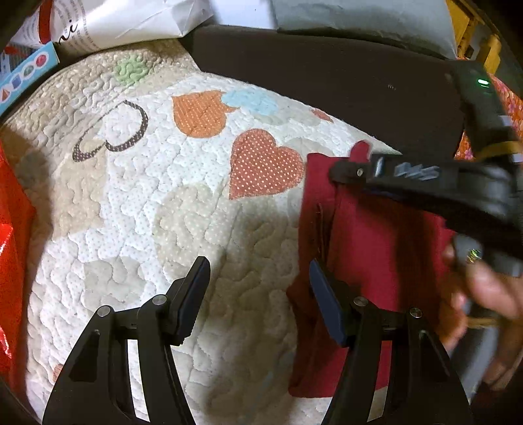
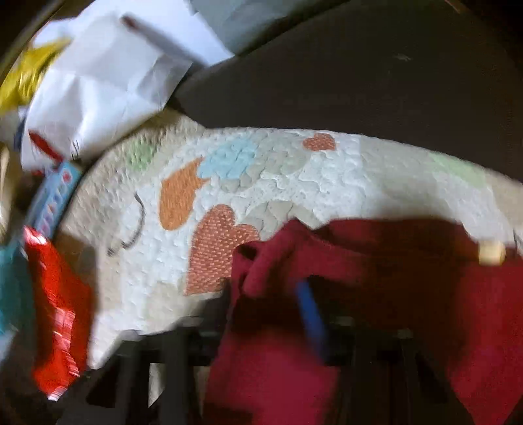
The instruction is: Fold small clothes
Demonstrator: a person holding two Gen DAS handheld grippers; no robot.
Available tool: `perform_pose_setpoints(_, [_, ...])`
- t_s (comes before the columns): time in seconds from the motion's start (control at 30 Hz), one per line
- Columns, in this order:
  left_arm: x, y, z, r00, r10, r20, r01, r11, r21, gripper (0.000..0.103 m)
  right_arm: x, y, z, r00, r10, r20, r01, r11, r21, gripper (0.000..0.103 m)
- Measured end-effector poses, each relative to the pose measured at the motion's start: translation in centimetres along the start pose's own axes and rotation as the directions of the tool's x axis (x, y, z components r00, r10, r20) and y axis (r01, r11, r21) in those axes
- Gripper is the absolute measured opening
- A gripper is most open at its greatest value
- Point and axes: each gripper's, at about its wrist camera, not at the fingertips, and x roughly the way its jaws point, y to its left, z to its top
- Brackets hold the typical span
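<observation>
A dark red small garment (image 1: 366,235) lies at the right of a white quilted mat with heart patches (image 1: 163,196). My left gripper (image 1: 258,281) is open and empty, its right finger (image 1: 323,294) over the garment's left edge. My right gripper (image 1: 346,170) reaches in from the right above the garment's top edge, held by a hand. In the blurred right wrist view the red cloth (image 2: 327,294) drapes over my right gripper (image 2: 268,294), covering the left finger; a blue pad (image 2: 310,314) shows. The cloth hides whether it is pinched.
A red plastic bag (image 1: 13,261) lies at the mat's left edge. White paper bags (image 1: 130,23) and a blue box (image 1: 26,72) sit behind. A dark surface (image 1: 327,81) borders the mat's far side. A grey package (image 1: 359,19) lies at the back right.
</observation>
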Motion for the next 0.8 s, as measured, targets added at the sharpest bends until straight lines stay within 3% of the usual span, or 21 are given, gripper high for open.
perform_pose_setpoints(0.03, [0.0, 0.1, 0.0, 1.000, -0.009, -0.007, 0.009, 1.000, -0.005, 0.063, 0.1, 0.2, 0.1, 0.999, -0.030, 0.015, 0.030, 0.999, -0.021, 0.005])
perform_pose_setpoints(0.17, [-0.2, 0.4, 0.1, 0.999, -0.041, -0.012, 0.041, 0.999, -0.031, 0.063, -0.3, 1.3, 0.8, 0.997, 0.044, 0.064, -0.041, 0.998, -0.047, 0.006])
perform_pose_setpoints(0.23, [-0.4, 0.3, 0.3, 0.998, -0.062, -0.004, 0.062, 0.997, -0.045, 0.063, 1.0, 0.8, 0.9, 0.997, 0.061, 0.037, -0.061, 0.998, -0.021, 0.007])
perform_pose_setpoints(0.33, [-0.4, 0.0, 0.2, 0.998, -0.069, -0.001, 0.069, 0.997, -0.035, 0.063, 2.5, -1.0, 0.5, 0.991, 0.137, -0.011, -0.136, 0.989, 0.058, 0.015])
perform_pose_setpoints(0.4, [-0.1, -0.2, 0.1, 0.996, -0.089, -0.014, 0.088, 0.995, -0.036, 0.063, 0.7, -2.3, 0.1, 0.975, 0.220, 0.039, -0.223, 0.970, 0.098, 0.032])
perform_pose_setpoints(0.43, [0.1, -0.3, 0.0, 0.994, -0.104, -0.024, 0.103, 0.994, -0.044, 0.063, -0.3, -2.7, 0.1, 0.971, 0.231, 0.060, -0.237, 0.966, 0.102, 0.034])
perform_pose_setpoints(0.5, [0.5, -0.4, -0.1, 0.990, -0.134, -0.045, 0.132, 0.990, -0.057, 0.063, -2.9, -3.6, -0.2, 0.972, 0.203, 0.114, -0.214, 0.972, 0.092, 0.034])
perform_pose_setpoints(0.67, [1.1, -0.7, -0.4, 0.986, -0.158, -0.059, 0.154, 0.986, -0.065, 0.063, -5.8, -5.3, -1.6, 0.990, 0.074, 0.122, -0.082, 0.994, 0.066, 0.034])
perform_pose_setpoints(0.73, [1.4, -0.7, -0.2, 0.982, -0.182, -0.047, 0.178, 0.981, -0.071, 0.063, -5.9, -6.0, -2.4, 0.990, 0.013, 0.139, -0.022, 0.998, 0.059, 0.034])
perform_pose_setpoints(0.8, [1.6, -0.6, 0.3, 0.976, -0.216, -0.031, 0.212, 0.973, -0.089, 0.063, -4.4, -7.2, -3.4, 0.995, -0.037, 0.090, 0.030, 0.997, 0.074, 0.034])
